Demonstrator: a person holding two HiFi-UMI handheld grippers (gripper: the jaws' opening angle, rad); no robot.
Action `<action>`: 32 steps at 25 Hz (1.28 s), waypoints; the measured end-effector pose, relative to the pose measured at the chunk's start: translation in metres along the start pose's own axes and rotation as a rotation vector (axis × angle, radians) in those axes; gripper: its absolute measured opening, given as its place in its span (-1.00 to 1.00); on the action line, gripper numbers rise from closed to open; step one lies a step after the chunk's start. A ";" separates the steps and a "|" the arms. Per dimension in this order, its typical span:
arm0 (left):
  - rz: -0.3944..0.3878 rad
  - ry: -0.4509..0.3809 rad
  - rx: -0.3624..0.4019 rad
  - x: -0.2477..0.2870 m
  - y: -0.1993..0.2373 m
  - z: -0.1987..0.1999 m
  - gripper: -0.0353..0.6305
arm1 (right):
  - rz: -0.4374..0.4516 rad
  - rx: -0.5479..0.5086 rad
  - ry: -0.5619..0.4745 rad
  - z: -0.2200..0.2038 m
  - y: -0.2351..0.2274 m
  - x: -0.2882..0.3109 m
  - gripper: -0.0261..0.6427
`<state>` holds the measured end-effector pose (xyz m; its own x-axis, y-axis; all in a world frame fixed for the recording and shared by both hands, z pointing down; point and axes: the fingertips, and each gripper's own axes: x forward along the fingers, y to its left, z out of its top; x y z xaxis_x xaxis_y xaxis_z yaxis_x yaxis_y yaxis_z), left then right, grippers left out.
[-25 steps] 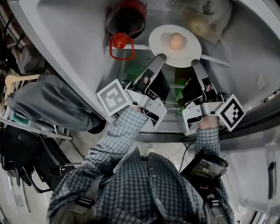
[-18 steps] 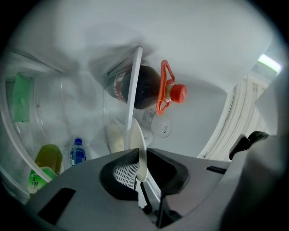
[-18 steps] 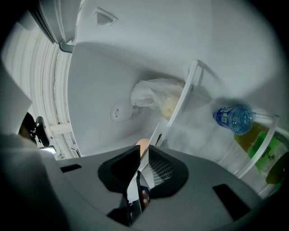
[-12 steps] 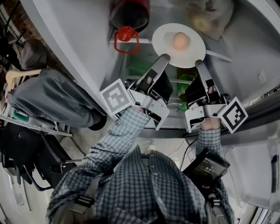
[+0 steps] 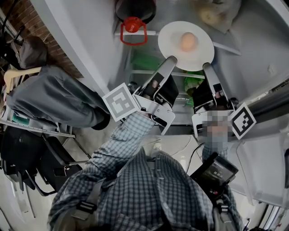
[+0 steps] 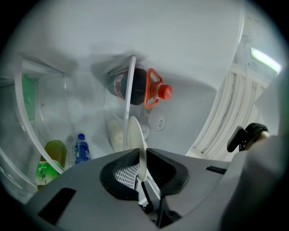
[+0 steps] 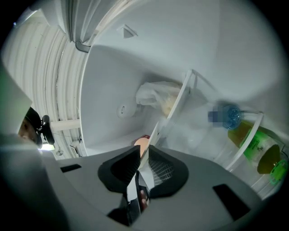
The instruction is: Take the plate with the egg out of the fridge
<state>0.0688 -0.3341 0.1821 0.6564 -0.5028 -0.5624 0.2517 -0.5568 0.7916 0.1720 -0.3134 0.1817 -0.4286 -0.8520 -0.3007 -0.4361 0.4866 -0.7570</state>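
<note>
Nearer to the person now, the plate [image 5: 170, 43] has slid out from beside the red-capped bottle [image 5: 134, 25], carried by both grippers. On the near left, the left gripper [image 5: 170, 59] is clamped on the plate's rim, its jaws having just been closing further on it. On the near right, the right gripper [image 5: 207, 66] is clenched on the rim too. Held between them, the plate sits at the fridge front, across the white shelf edge [image 5: 226, 46], with the egg [image 5: 188, 41] at its middle. Farther back stand the dark bottle at left and a crumpled bag [image 5: 216, 13] at far right.
</note>
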 end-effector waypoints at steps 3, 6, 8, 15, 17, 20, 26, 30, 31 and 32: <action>0.002 0.010 0.003 -0.016 -0.003 -0.006 -0.73 | -0.009 -0.002 -0.004 -0.014 0.003 -0.012 -0.73; 0.008 0.016 0.002 -0.029 -0.004 -0.011 -0.74 | -0.014 -0.003 -0.008 -0.025 0.006 -0.022 -0.73; 0.019 0.018 0.003 -0.031 -0.003 -0.011 -0.74 | -0.019 -0.006 -0.009 -0.026 0.006 -0.023 -0.73; 0.027 0.018 -0.023 -0.048 -0.007 -0.019 -0.74 | -0.030 -0.008 -0.008 -0.038 0.014 -0.035 -0.73; 0.025 0.017 -0.024 -0.054 -0.011 -0.021 -0.74 | -0.031 -0.007 -0.004 -0.043 0.017 -0.039 -0.73; 0.028 0.019 -0.010 -0.068 -0.016 -0.023 -0.74 | -0.030 -0.004 0.009 -0.055 0.020 -0.047 -0.73; 0.057 0.018 -0.003 -0.100 -0.020 -0.030 -0.74 | -0.028 0.018 0.021 -0.082 0.026 -0.062 -0.73; 0.067 0.017 0.008 -0.115 -0.023 -0.031 -0.74 | -0.025 0.015 0.034 -0.095 0.031 -0.067 -0.73; 0.068 0.018 0.012 -0.118 -0.023 -0.031 -0.74 | -0.025 0.016 0.036 -0.098 0.032 -0.068 -0.73; 0.069 0.020 0.013 -0.120 -0.024 -0.031 -0.74 | -0.023 0.015 0.037 -0.100 0.033 -0.070 -0.73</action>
<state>0.0062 -0.2397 0.2385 0.6859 -0.5271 -0.5016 0.1959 -0.5302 0.8249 0.1086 -0.2188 0.2359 -0.4477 -0.8551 -0.2616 -0.4345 0.4637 -0.7721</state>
